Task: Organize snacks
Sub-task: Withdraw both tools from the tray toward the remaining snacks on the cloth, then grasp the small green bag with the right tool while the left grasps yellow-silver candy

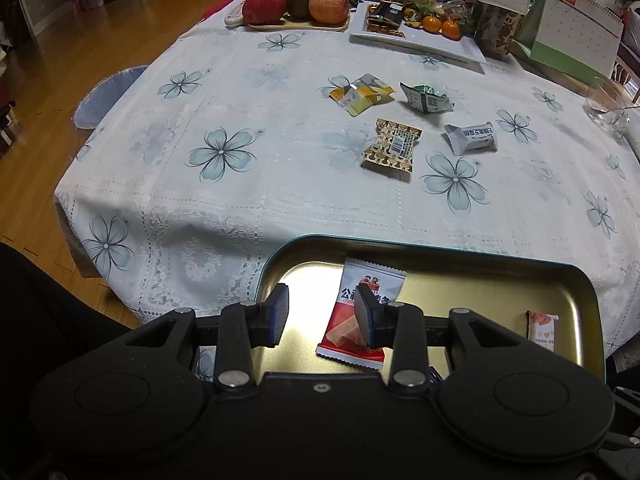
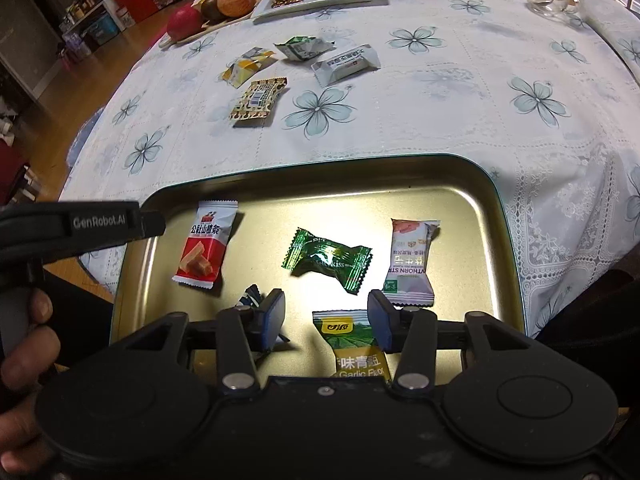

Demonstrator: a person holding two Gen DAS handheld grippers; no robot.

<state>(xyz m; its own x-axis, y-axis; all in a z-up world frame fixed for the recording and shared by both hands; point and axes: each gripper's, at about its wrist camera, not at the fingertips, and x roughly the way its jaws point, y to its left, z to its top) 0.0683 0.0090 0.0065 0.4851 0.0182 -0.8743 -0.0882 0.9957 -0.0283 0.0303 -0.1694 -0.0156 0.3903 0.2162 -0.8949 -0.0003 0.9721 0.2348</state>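
Observation:
A gold tin tray [image 2: 340, 174] with a teal rim sits at the near table edge. In it lie a red-white packet [image 2: 204, 244], a green foil candy [image 2: 328, 260], a white-pink packet [image 2: 410, 264], a green pea packet [image 2: 352, 344] and a small dark wrapper [image 2: 252, 298], half hidden by a finger. My right gripper [image 2: 326, 316] hovers open over the pea packet, its pads clear of it. My left gripper [image 1: 322, 312] stands open above the tray [image 1: 440, 250], empty, with the red-white packet [image 1: 352, 320] beneath it. On the cloth lie several more snacks: yellow [image 1: 362, 96], green [image 1: 424, 98], gold-patterned [image 1: 392, 148], grey-white [image 1: 472, 138].
At the far side stand a board of fruit [image 1: 296, 4], a white plate [image 1: 440, 42] with mandarins and wrappers, a jar [image 1: 494, 32], a desk calendar [image 1: 576, 28] and a glass bowl [image 1: 604, 104]. A chair [image 1: 104, 96] stands left of the table. A hand [image 2: 24, 320] holds the left gripper's handle.

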